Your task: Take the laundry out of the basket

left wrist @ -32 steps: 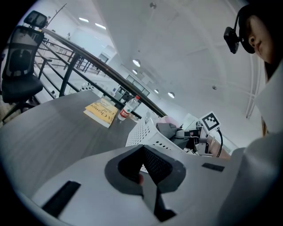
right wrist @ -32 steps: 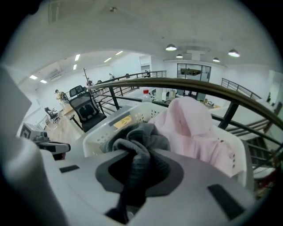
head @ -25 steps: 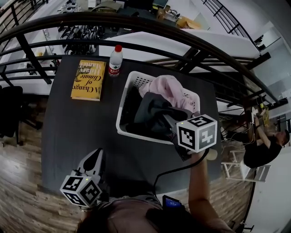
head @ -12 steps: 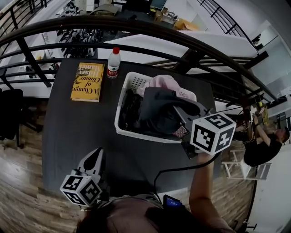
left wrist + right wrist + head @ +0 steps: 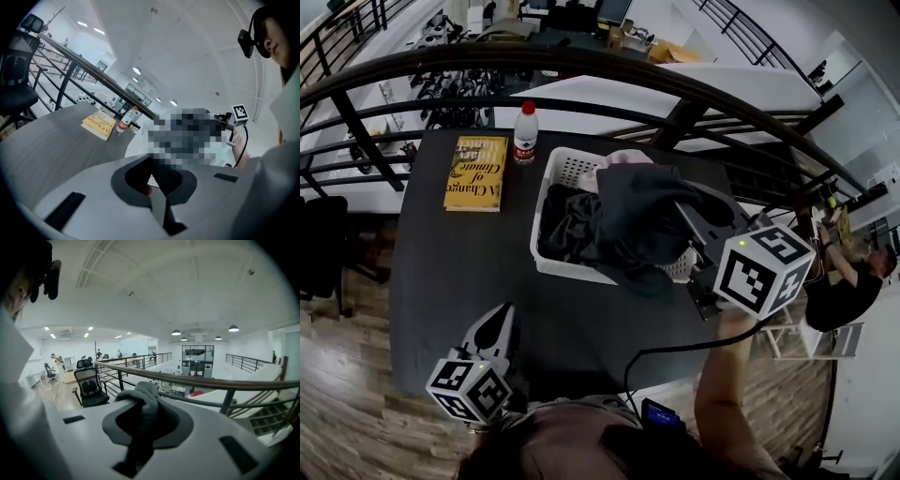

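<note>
A white laundry basket (image 5: 555, 251) stands on the dark table, right of the middle. My right gripper (image 5: 692, 208) is shut on a dark grey garment (image 5: 628, 220) and holds it above the basket's right side, the cloth hanging down into and over the basket. In the right gripper view the grey cloth (image 5: 146, 397) bunches between the jaws of the right gripper (image 5: 143, 416). A pink garment (image 5: 619, 157) and black clothes (image 5: 567, 230) lie in the basket. My left gripper (image 5: 500, 317) rests shut and empty near the table's front edge; the left gripper view shows the basket (image 5: 138, 144) ahead of it.
A yellow book (image 5: 475, 172) and a red-capped water bottle (image 5: 524, 134) lie at the table's far left. A dark railing (image 5: 581, 66) curves behind the table. A person (image 5: 853, 281) sits beyond the right edge. Bare table top (image 5: 459, 262) lies left of the basket.
My right gripper has risen and moved right, pulling the dark grey garment up out of the basket. The pink garment is now mostly covered. The left gripper has stayed put.
</note>
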Demonstrator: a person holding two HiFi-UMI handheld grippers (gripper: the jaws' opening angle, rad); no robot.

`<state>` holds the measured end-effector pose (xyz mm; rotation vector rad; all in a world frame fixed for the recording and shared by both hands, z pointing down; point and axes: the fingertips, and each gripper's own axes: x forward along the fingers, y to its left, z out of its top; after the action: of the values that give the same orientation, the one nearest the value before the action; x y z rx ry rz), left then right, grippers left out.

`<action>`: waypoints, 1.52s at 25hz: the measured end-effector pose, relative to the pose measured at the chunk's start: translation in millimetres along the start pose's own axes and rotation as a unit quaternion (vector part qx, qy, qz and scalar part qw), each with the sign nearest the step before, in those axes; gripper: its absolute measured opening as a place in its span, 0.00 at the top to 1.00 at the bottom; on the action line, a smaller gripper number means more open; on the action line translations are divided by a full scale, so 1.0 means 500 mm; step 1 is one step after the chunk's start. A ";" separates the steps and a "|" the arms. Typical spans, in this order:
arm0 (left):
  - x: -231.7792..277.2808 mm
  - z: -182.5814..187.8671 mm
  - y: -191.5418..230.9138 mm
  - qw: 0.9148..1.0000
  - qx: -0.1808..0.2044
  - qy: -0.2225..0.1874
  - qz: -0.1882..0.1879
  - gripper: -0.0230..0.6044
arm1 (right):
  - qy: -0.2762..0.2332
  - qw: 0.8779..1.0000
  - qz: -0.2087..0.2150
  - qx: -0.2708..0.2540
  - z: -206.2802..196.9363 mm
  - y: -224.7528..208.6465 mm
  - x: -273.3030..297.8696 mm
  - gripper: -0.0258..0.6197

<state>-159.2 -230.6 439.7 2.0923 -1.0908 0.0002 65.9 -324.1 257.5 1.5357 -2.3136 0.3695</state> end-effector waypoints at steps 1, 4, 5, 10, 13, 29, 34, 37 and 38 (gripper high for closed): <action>-0.002 -0.001 -0.003 1.000 0.002 -0.001 -0.002 0.97 | -0.007 1.000 -0.001 -0.001 0.009 0.002 -0.009 0.88; -0.009 -0.003 -0.011 1.000 0.007 -0.003 -0.008 0.97 | -0.029 1.000 0.001 -0.004 0.036 0.012 -0.038 0.88; -0.012 -0.004 -0.014 1.000 0.009 -0.004 -0.009 0.97 | -0.037 0.999 0.002 -0.004 0.046 0.016 -0.050 0.88; -0.028 -0.008 -0.032 1.000 0.015 -0.007 -0.020 0.97 | -0.074 0.997 0.000 -0.010 0.086 0.032 -0.114 0.88; -0.034 -0.013 -0.042 0.999 0.021 -0.007 -0.028 0.97 | -0.085 0.996 -0.010 -0.018 0.093 0.039 -0.149 0.88; -0.061 -0.076 -0.133 0.995 0.050 0.017 -0.079 0.97 | -0.131 0.988 -0.084 -0.023 0.095 0.019 -0.354 0.88; -0.076 -0.095 -0.160 0.994 0.055 0.023 -0.090 0.97 | -0.140 0.984 -0.107 -0.022 0.091 0.011 -0.414 0.88; -0.087 -0.109 -0.175 0.994 0.059 0.026 -0.094 0.97 | -0.147 0.981 -0.121 -0.019 0.089 0.006 -0.456 0.87; -0.090 -0.114 -0.180 0.993 0.060 0.027 -0.095 0.97 | -0.150 0.980 -0.126 -0.019 0.086 0.004 -0.471 0.88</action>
<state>-106.2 -132.2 409.2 2.2834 -0.8738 0.0305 142.8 -143.9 120.3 1.9512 -2.2789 0.0295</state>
